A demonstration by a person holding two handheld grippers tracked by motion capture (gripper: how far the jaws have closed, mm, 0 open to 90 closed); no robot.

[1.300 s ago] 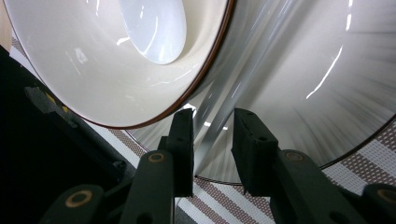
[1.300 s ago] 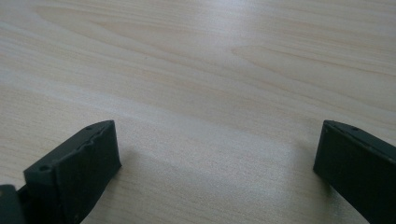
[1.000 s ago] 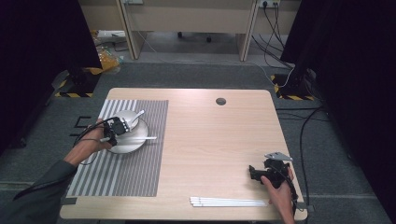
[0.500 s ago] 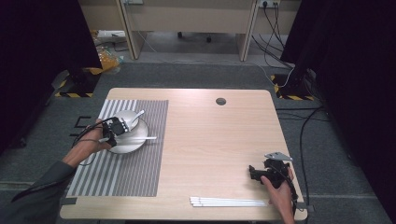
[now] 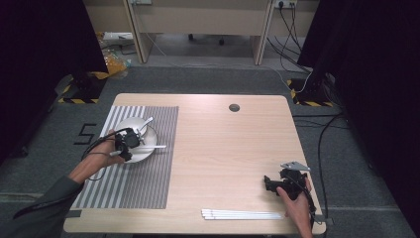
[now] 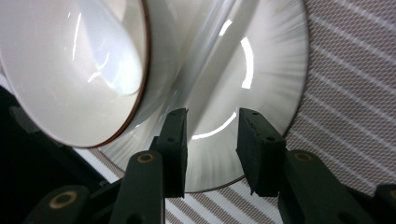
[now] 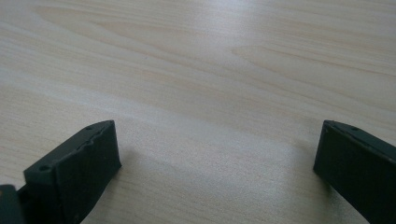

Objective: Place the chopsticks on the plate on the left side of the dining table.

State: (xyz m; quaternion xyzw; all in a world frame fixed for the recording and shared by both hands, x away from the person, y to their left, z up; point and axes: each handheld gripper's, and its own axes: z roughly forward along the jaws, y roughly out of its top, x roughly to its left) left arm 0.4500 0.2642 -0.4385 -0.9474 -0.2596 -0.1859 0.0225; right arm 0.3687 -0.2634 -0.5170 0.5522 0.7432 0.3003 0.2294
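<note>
The plate (image 5: 142, 147) sits on the striped mat (image 5: 133, 183), a bowl (image 6: 70, 65) on it. My left gripper (image 6: 210, 140) hovers over the plate, jaws parted, empty. My right gripper (image 7: 215, 163) gapes wide above bare table (image 7: 210, 70), near white sticks (image 5: 242, 214).

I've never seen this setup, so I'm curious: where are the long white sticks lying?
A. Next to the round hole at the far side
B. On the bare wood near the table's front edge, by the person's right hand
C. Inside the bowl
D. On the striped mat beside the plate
B: in the high view the white sticks lie on bare wood at the near edge, just left of the right gripper.
</note>
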